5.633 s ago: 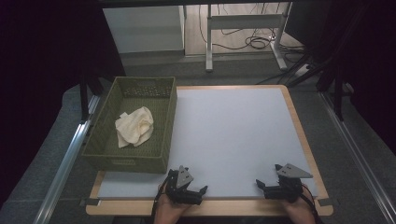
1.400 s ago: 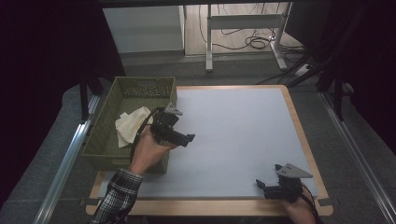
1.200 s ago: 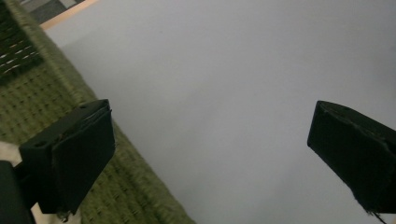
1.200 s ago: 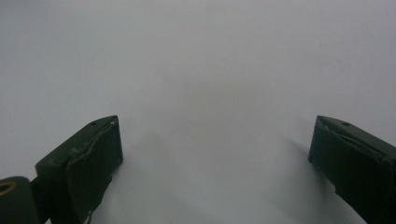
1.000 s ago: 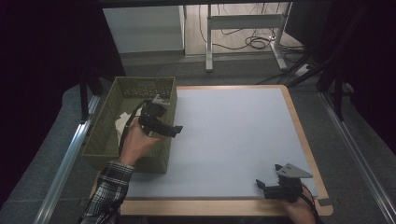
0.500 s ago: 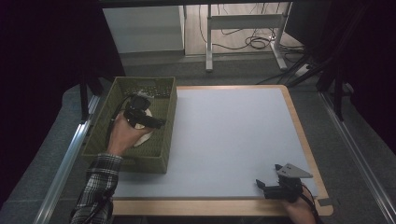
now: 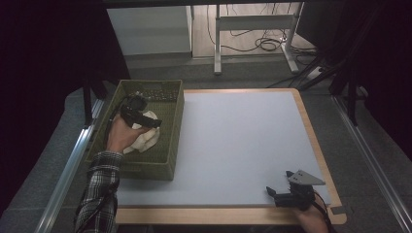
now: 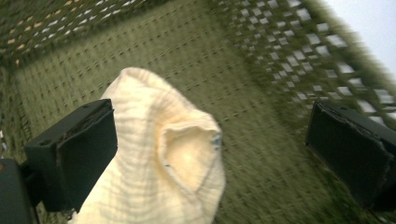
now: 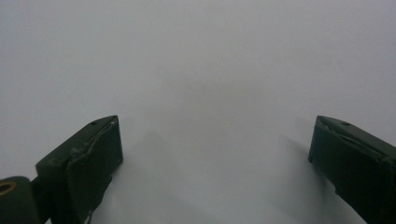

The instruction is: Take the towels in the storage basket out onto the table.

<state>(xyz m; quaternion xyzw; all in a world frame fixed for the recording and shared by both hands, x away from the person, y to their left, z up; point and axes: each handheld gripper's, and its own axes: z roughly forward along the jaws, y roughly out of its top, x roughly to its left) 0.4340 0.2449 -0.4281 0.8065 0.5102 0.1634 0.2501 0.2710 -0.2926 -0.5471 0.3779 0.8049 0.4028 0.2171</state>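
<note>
The table [image 7: 243, 141] has a big pale grey top with a light wooden edge all round it. It stands on a dark grey floor. Behind it, the room is dim. A white table leg frame [image 7: 252, 29] stands on a wooden floor back there, with black cables [image 7: 265, 44] lying in loops beside it. Dark curtains hang at both sides. A shiny metal rail [image 7: 68, 170] runs along the left of the table.

A green basket [image 7: 170, 145] sits on the left part of the table. Its walls are full of little square holes.

Inside the basket lies a cloth [image 7: 145, 138]. It is soft, cream-yellow and all scrunched up into a lump. In the left gripper view the cloth [image 8: 163, 158] shows thin woven lines and a fold that sticks up like a little pocket. It rests on the basket floor [image 8: 261, 154].

The left gripper [image 7: 154, 124] is down in the basket, right over the cloth. The hand [image 7: 124, 136] holding it has a checked sleeve [image 7: 99, 194]. Its jaws are wide apart. One jaw is right beside the cloth, and the other is well away near the basket wall. They grip nothing.

The right gripper [image 7: 272, 193] rests at the near right corner of the table. Its jaws are wide apart too, with bare grey table between them.
</note>
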